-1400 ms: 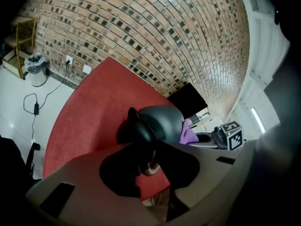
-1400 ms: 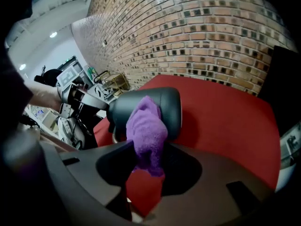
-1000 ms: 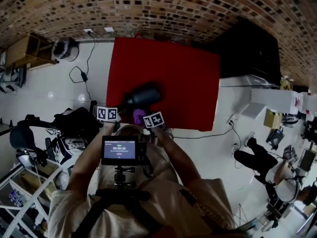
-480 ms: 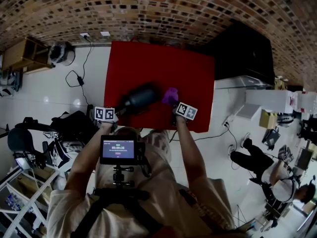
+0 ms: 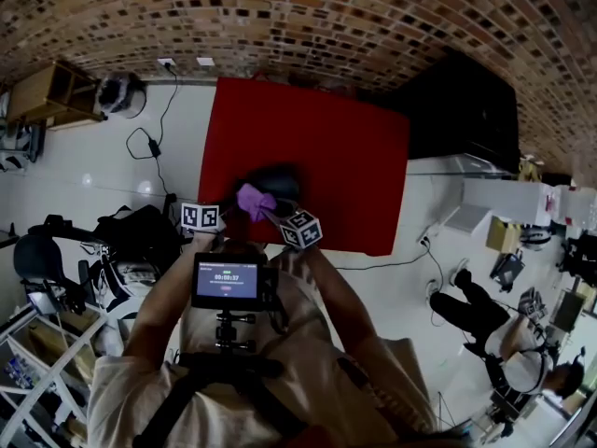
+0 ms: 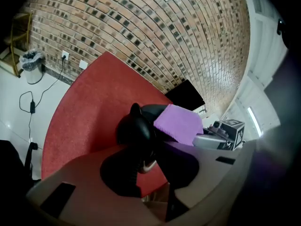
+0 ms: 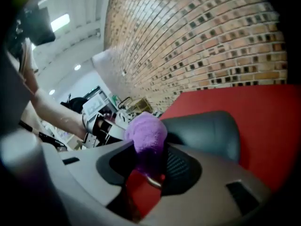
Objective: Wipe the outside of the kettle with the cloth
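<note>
Surrounding kettle (image 5: 284,177): red tabletop (image 5: 354,157), brick wall (image 5: 308,17).

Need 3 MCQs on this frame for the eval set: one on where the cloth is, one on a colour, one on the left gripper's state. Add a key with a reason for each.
1. Where is the purple cloth?
A. In the right gripper's jaws, by the kettle
B. On the floor
C. Folded on a shelf

2. What colour is the surface under the kettle?
A. White
B. Red
C. Green

3. What state is the left gripper in?
A. Open and empty
B. Shut on the kettle's handle
C. Out of every view

Key:
1 A: the right gripper view shows the cloth pinched between its jaws, beside the dark kettle body.
2 B: the head view shows the kettle lying on a red surface.
3 B: the left gripper view shows its jaws closed on the black handle.
</note>
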`<state>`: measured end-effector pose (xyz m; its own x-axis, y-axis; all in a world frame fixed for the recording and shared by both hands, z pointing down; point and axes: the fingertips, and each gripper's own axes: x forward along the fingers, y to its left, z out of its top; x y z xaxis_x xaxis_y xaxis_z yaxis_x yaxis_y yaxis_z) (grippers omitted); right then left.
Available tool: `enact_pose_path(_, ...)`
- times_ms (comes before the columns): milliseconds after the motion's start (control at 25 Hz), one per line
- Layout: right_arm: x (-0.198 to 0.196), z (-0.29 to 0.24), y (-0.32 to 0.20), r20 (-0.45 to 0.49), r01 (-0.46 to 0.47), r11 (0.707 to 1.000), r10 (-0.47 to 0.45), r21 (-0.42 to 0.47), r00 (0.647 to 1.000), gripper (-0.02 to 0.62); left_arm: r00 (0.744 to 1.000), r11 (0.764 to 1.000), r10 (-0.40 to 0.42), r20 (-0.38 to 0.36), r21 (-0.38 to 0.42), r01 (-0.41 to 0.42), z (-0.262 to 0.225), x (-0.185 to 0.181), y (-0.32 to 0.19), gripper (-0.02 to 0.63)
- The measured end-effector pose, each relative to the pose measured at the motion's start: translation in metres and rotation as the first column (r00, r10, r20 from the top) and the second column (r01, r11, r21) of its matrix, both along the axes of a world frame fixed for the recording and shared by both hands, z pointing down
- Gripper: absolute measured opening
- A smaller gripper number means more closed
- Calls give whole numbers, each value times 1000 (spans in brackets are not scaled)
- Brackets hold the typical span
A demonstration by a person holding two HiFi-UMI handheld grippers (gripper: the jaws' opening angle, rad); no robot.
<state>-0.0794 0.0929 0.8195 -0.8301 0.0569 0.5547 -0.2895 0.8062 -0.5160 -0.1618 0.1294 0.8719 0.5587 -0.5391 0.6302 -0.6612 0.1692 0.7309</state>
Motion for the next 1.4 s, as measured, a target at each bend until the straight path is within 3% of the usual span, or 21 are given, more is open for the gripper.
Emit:
enact_pose_path(160, 33, 5, -31, 34, -108, 994, 109, -15, 993, 164, 1000, 1000, 26, 1, -1, -26, -2, -7, -7, 86)
enact_pose_path(400, 49, 1, -45, 61, -26, 993, 20, 114, 998, 164, 999, 999, 42, 8, -8, -42, -4, -9, -14, 92)
enact_pose_path(520, 63, 4, -52, 36, -35, 984, 29, 175, 999, 164, 999, 999, 46, 13, -5, -46, -4, -9, -16, 93)
enact_pose_path(640, 106, 31, -73, -44, -192, 971, 200, 145, 979, 164, 1000, 1000, 22, 16, 8, -22, -4, -14, -20, 92)
enact_pose_path(760, 169, 62, -105, -212, -414, 903, 429, 115, 878, 161, 1000, 1000, 10, 12, 12, -11, -3, -16, -20, 93)
enact_pose_path(840, 175, 44, -123, -210, -447, 883, 468, 140, 858, 161, 1000, 1000, 21, 14, 16, -21, -2, -16, -20, 94)
enact_pose_path(920, 138, 1, -129, -141, -389, 906, 413, 169, 900, 161, 999, 999, 27, 20, 28, -28, -3, -18, -22, 92)
enact_pose_path(1000, 79, -43, -119, -87, -276, 940, 298, 202, 951, 163, 999, 999, 21, 26, 37, -22, -3, -21, -23, 91)
enact_pose_path(1120, 0, -68, -87, -108, -89, 974, 114, 210, 988, 164, 999, 999, 14, 32, 35, -15, -2, -21, -25, 83)
enact_pose_path(1200, -39, -53, -61, -187, 30, 987, 0, 157, 982, 164, 999, 999, 20, 42, 31, -22, -3, -21, -25, 83)
enact_pose_path(1280, -59, -26, -38, -285, 125, 988, -95, 89, 954, 166, 998, 999, 31, 48, 27, -33, -3, -21, -23, 83)
enact_pose_path(1400, -52, -2, -29, -362, 150, 988, -126, 39, 924, 166, 998, 999, 48, 50, 24, -49, -4, -17, -21, 83)
